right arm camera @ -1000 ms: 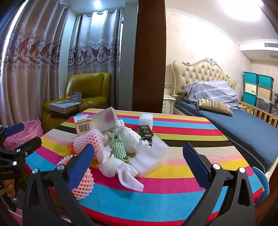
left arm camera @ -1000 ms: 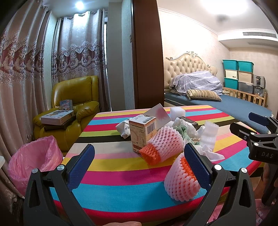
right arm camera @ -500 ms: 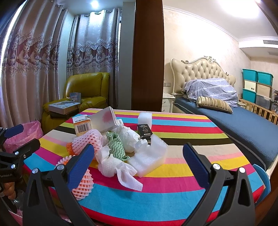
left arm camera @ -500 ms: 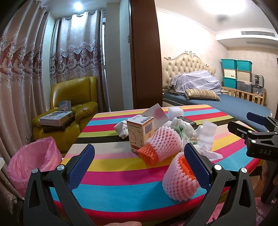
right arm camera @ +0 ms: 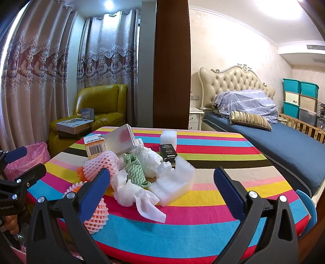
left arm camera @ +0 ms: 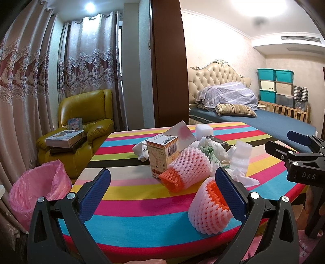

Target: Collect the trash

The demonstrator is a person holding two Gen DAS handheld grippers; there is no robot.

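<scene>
Striped table [left arm camera: 130, 215], both claws wide, empty

A: Bright and even; a round recessed ceiling spotlight [left arm camera: 90, 6] glares above the patterned lace curtains [left arm camera: 89, 61], with a washed-out glow on the ceiling right of it

B: Sharp focus; fisheye bends those curtains, corners go black

The round table with the cloth of many colour stripes [left arm camera: 130, 213] carries white-and-orange foam net sleeves [left arm camera: 209, 209] and a green-and-white zigzag cloth [right arm camera: 134, 166]; left of the table stands a pink plastic bin bag [left arm camera: 38, 186].
</scene>
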